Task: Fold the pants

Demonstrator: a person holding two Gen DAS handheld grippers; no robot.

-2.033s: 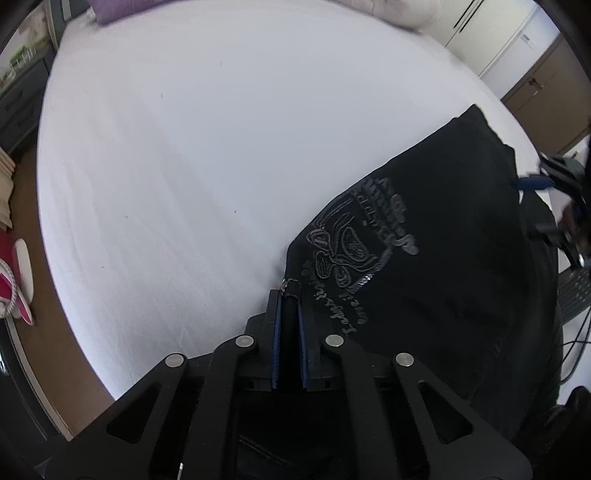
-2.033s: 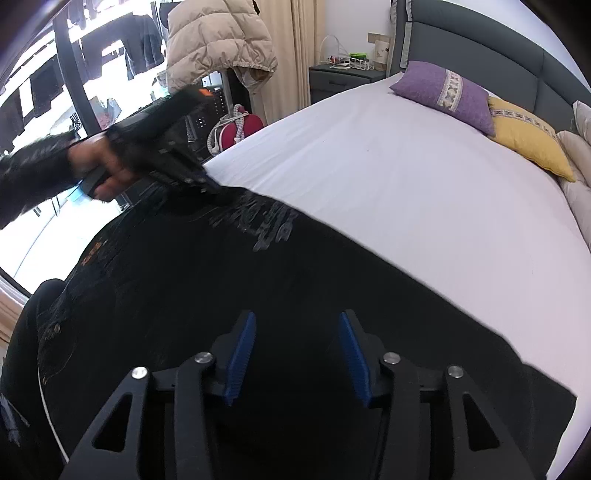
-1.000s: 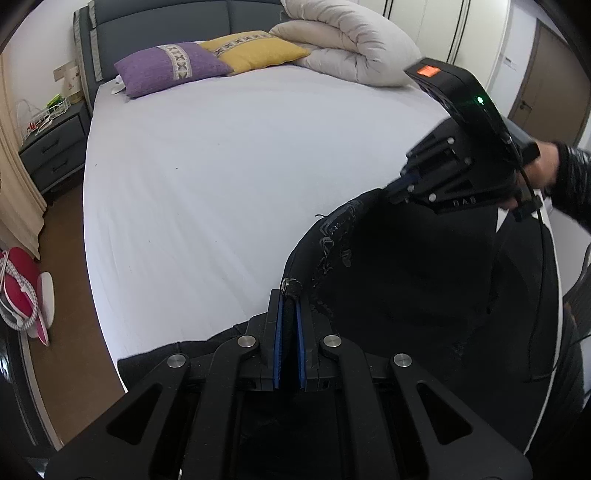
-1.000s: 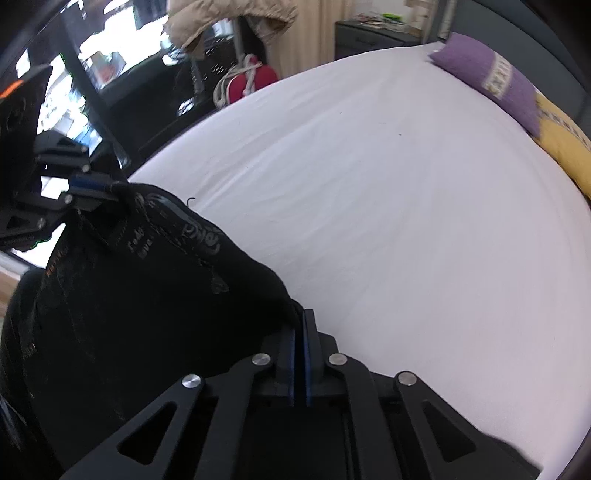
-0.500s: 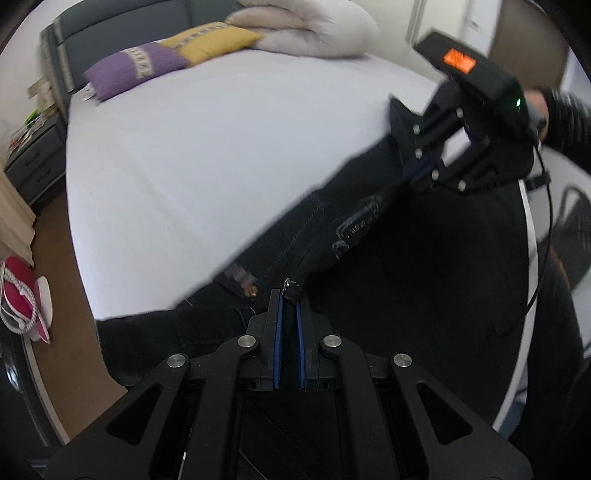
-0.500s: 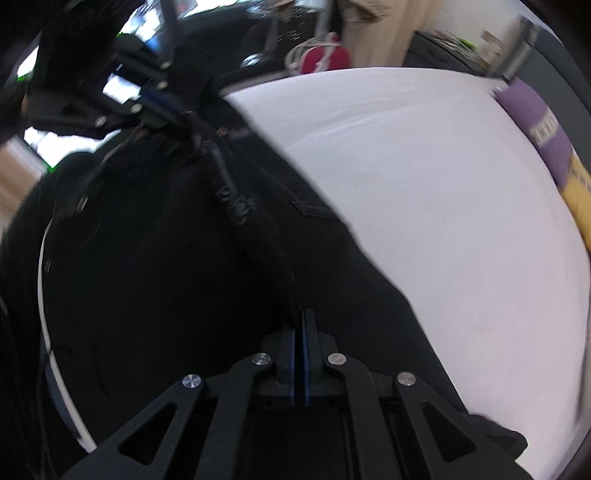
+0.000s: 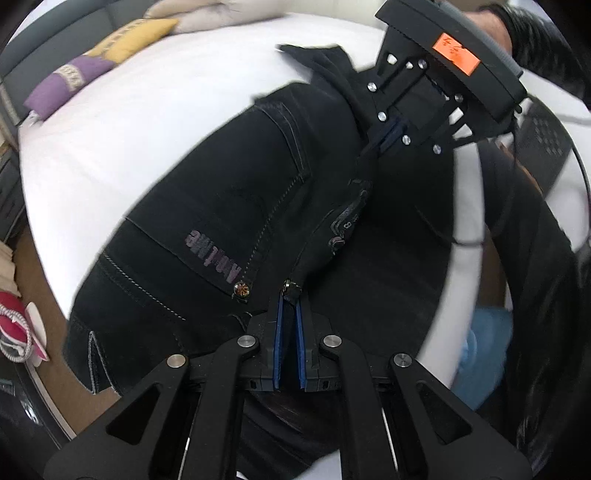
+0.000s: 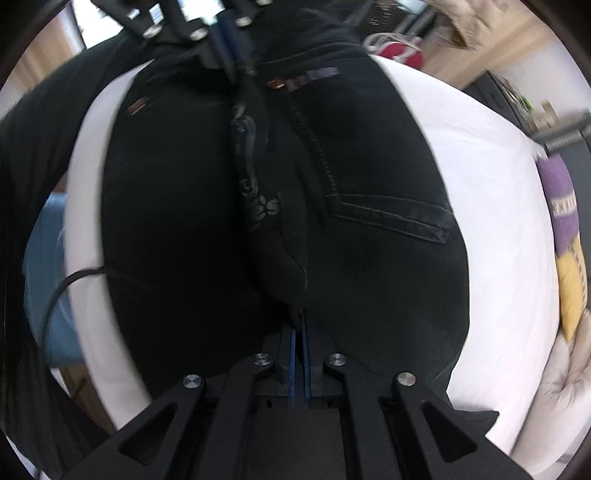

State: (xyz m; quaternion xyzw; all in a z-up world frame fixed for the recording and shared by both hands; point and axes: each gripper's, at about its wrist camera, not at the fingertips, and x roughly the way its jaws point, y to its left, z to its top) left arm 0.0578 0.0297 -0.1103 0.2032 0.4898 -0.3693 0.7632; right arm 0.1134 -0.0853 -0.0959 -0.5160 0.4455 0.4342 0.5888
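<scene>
One pair of black pants [image 7: 236,206] lies across the near part of a white bed [image 7: 122,110], spread between two grippers that face each other along a raised ridge of cloth. The left gripper [image 7: 288,295] has its two blue-padded fingers [image 7: 277,332] drawn narrow, pinching a bunched bit of the fabric by a small metal zipper pull [image 7: 285,284]. The right gripper [image 8: 298,328] is likewise closed to a thin slit on the ridge's other end; in the left wrist view it shows at the far right, its body carrying one orange sticker [image 7: 456,50], gripped by a hand [image 7: 491,22] in a dark sleeve. On the pants there are one copper rivet [image 7: 242,289], one line of purple lettering [image 7: 212,254] beside it, and one back pocket [image 8: 388,214] with pale stitching; grey printed graphics [image 8: 258,206] run along the lifted fold. At the far head of the bed sit two cushions, one purple [image 7: 62,85] and one yellow [image 7: 136,31], side by side, with one pale folded duvet [image 8: 554,387] beyond the yellow one. On the brown floor to the left lies one red bag [image 7: 13,317] with a white cord; what it holds cannot be seen. A blue blurred patch [image 7: 484,347] shows at the near right edge of the bed.
</scene>
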